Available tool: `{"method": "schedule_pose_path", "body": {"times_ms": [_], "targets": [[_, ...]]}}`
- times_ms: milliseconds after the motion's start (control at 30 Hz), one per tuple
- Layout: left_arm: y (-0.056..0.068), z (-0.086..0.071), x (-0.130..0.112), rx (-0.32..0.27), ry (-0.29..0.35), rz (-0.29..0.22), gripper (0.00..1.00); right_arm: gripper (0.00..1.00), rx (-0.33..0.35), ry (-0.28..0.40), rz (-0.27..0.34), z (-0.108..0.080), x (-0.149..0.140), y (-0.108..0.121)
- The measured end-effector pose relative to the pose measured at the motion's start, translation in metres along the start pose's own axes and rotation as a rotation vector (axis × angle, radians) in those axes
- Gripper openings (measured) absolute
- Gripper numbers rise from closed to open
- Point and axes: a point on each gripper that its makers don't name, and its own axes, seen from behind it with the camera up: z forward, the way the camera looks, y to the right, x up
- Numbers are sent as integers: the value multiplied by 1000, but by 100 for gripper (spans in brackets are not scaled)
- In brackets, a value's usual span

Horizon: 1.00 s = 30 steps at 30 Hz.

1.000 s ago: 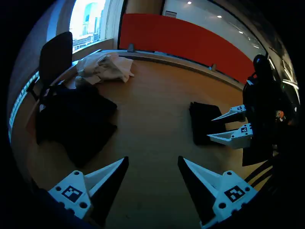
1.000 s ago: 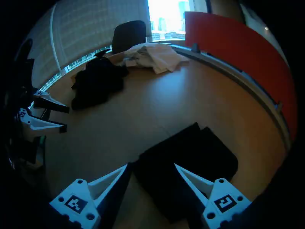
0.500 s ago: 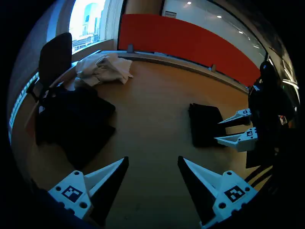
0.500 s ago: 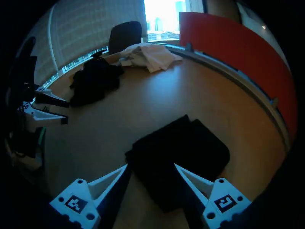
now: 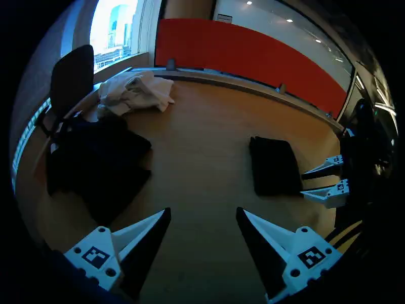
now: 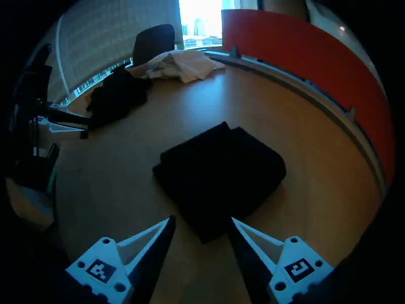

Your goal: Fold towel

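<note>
A folded black towel [image 6: 220, 175] lies flat on the wooden table [image 6: 304, 131], just ahead of my right gripper [image 6: 201, 238], which is open with nothing between its fingers. In the left gripper view the same towel [image 5: 273, 164] sits at the right, with the right gripper [image 5: 316, 183] just off its near edge. My left gripper [image 5: 202, 228] is open over bare table, well apart from the towel. It is also seen from the right gripper view, the left gripper [image 6: 83, 127] at the far left beside a dark cloth heap.
A crumpled black cloth heap [image 5: 96, 164] lies at the left of the table. A pile of pale cloths [image 5: 134, 91] sits at the far corner by an office chair [image 5: 73, 76]. A red partition [image 5: 253, 53] runs along the table's far edge.
My right gripper has pulled back off the folded black towel, which now lies wholly ahead of its fingertips. The left gripper has hardly moved.
</note>
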Motion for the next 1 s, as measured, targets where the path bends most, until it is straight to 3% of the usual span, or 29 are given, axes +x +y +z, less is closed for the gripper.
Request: {"method": "schedule_pose_path", "body": {"times_ms": [400, 1000], "targets": [[0, 0, -3, 3, -5, 5, 96, 72, -18, -34, 27, 1, -24, 4], [-5, -3, -5, 7, -5, 8, 95, 33, -15, -41, 47, 5, -28, 2]]}}
